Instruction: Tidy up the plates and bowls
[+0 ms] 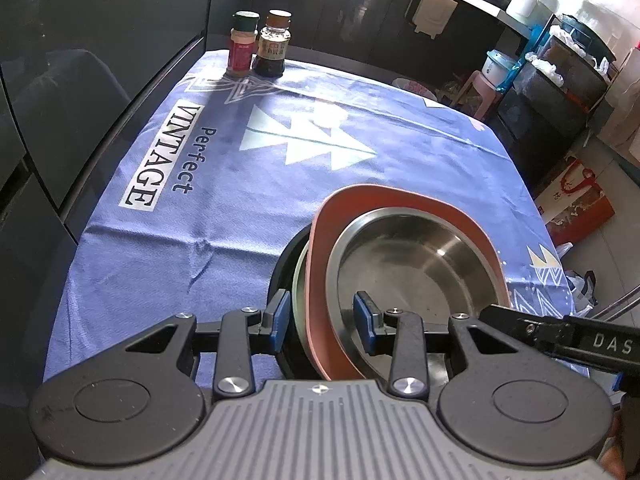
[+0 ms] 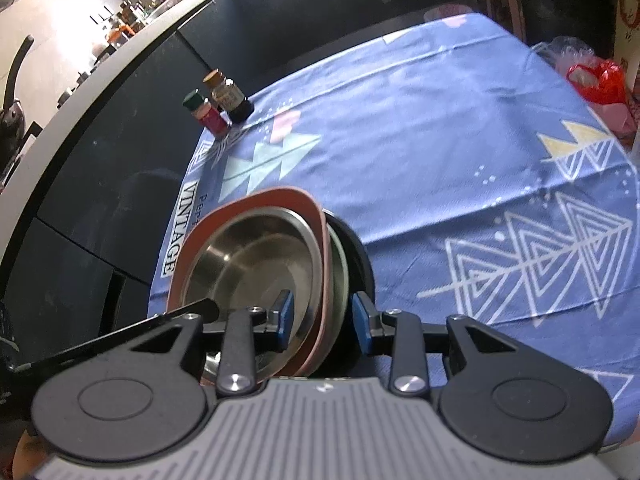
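Both claws are open wide around the rims of the stack on the blue cloth table [image 1: 168,248], the left claw [image 1: 322,322] and right claw [image 2: 322,320], so the shiny round steel bowl [image 1: 416,264] might slide off the smooth pink squarish plate [image 1: 400,200] if bumped.

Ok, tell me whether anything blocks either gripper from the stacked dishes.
Nothing visible does. The left gripper straddles one edge of the stack, the right gripper the opposite edge, jaws open. The round steel bowl sits in the reddish-brown squarish plate, over a greenish dish and a black dish.
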Demonstrator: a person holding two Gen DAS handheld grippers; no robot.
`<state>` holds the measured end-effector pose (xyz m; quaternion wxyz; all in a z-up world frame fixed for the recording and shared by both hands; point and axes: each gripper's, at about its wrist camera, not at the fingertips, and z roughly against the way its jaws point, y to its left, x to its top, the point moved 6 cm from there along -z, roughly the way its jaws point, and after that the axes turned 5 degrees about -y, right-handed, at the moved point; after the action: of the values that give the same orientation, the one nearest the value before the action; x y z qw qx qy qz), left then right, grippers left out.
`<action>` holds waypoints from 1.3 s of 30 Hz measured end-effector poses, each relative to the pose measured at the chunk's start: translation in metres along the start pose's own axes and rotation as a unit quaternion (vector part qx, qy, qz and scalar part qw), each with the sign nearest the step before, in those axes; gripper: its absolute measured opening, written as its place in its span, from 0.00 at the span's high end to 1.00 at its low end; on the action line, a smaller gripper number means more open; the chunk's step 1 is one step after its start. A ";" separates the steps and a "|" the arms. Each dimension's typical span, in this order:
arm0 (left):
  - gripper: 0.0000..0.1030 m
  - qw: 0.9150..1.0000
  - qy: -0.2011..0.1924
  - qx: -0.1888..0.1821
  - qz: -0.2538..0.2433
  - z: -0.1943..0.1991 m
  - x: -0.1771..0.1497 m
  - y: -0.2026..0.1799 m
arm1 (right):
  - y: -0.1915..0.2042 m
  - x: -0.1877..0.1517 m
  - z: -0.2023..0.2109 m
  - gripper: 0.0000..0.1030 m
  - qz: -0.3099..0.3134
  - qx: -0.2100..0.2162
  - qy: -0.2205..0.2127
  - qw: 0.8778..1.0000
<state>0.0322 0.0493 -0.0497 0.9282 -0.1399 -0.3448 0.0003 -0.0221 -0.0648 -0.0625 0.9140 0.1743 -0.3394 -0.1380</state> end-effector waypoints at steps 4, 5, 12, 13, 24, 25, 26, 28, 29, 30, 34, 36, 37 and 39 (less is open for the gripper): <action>0.69 1.000 -0.009 0.000 0.003 0.006 0.003 0.004 | -0.005 0.001 0.000 0.00 -0.005 -0.006 -0.001 1.000; 0.68 1.000 -0.011 0.001 0.003 0.008 0.003 0.005 | -0.006 0.001 -0.001 0.00 -0.006 -0.006 -0.001 1.000; 0.65 1.000 -0.013 -0.015 0.022 0.009 0.003 0.016 | -0.011 -0.001 -0.005 0.00 -0.020 -0.003 0.006 1.000; 0.64 0.999 -0.014 -0.017 0.023 0.009 0.003 0.016 | -0.011 -0.002 -0.006 0.00 -0.024 -0.001 0.010 1.000; 0.59 0.998 0.012 -0.034 0.047 -0.006 -0.003 0.020 | -0.012 -0.005 -0.018 0.00 -0.038 0.011 0.035 0.999; 0.58 0.998 0.015 -0.035 0.049 -0.007 -0.003 0.020 | -0.013 -0.005 -0.020 0.00 -0.040 0.012 0.036 0.998; 0.58 0.998 0.017 -0.036 0.050 -0.009 -0.004 0.020 | -0.013 -0.005 -0.020 0.00 -0.042 0.013 0.037 0.998; 0.55 0.998 0.016 -0.038 0.054 -0.011 -0.005 0.022 | -0.013 -0.005 -0.023 0.00 -0.046 0.014 0.040 0.998; 0.54 0.997 0.015 -0.039 0.057 -0.012 -0.004 0.023 | -0.013 -0.005 -0.025 0.00 -0.046 0.014 0.041 0.998; 0.54 0.997 0.015 -0.040 0.062 -0.012 -0.005 0.024 | -0.013 -0.005 -0.026 0.00 -0.047 0.015 0.043 0.998; 0.53 0.996 0.015 -0.052 0.077 -0.014 -0.005 0.026 | -0.014 -0.005 -0.028 0.00 -0.050 0.019 0.043 0.998; 0.54 0.995 0.017 -0.063 0.073 -0.016 -0.005 0.025 | -0.013 -0.004 -0.029 0.00 -0.046 0.022 0.042 0.998; 0.53 0.995 0.018 -0.068 0.068 -0.016 -0.005 0.023 | -0.013 -0.004 -0.029 0.00 -0.041 0.022 0.039 0.998; 0.53 0.997 0.013 -0.064 0.051 -0.014 -0.004 0.020 | -0.010 -0.004 -0.028 0.00 -0.028 0.021 0.034 0.999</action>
<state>0.0398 0.0647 -0.0679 0.9205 -0.2168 -0.3241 0.0237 -0.0079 -0.0654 -0.0888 0.9171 0.2071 -0.3059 -0.1501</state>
